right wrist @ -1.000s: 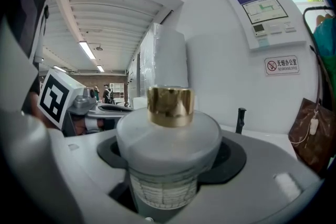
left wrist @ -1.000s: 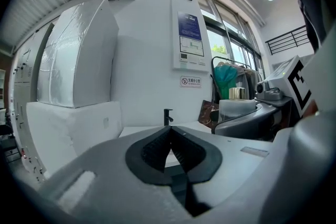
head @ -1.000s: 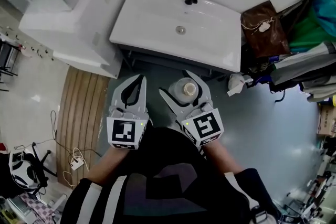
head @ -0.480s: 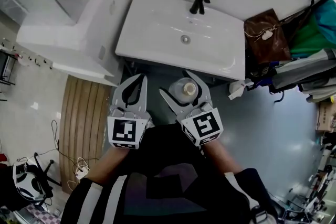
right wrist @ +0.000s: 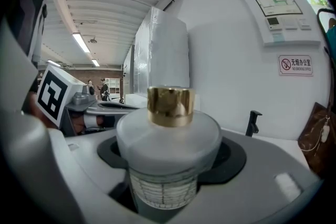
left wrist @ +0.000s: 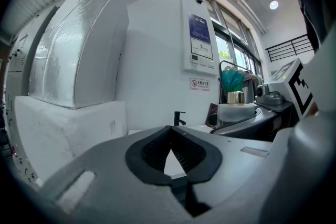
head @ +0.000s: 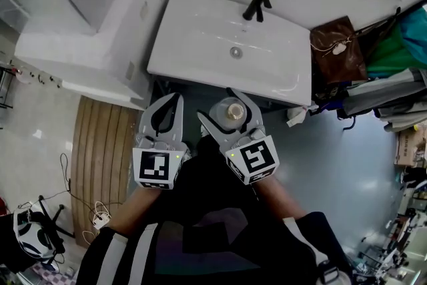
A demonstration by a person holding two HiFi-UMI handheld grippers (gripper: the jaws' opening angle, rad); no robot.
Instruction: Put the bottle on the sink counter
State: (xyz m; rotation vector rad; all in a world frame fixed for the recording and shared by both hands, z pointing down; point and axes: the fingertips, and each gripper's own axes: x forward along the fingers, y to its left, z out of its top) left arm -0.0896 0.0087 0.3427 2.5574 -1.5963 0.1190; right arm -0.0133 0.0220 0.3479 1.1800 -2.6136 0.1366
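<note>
Bottle (right wrist: 167, 139), label illegible, pinched in right gripper (head: 219, 105) jaws; left gripper (left wrist: 170, 129) jaws closed.

The white counter (head: 193, 37) is fitted with a black faucet (head: 257, 5) at its back edge and a drain (head: 235, 52) in its basin.

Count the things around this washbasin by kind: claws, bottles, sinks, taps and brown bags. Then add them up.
claws: 2, the left claw and the right claw
bottle: 1
sink: 1
tap: 1
brown bag: 1
Total: 6
</note>
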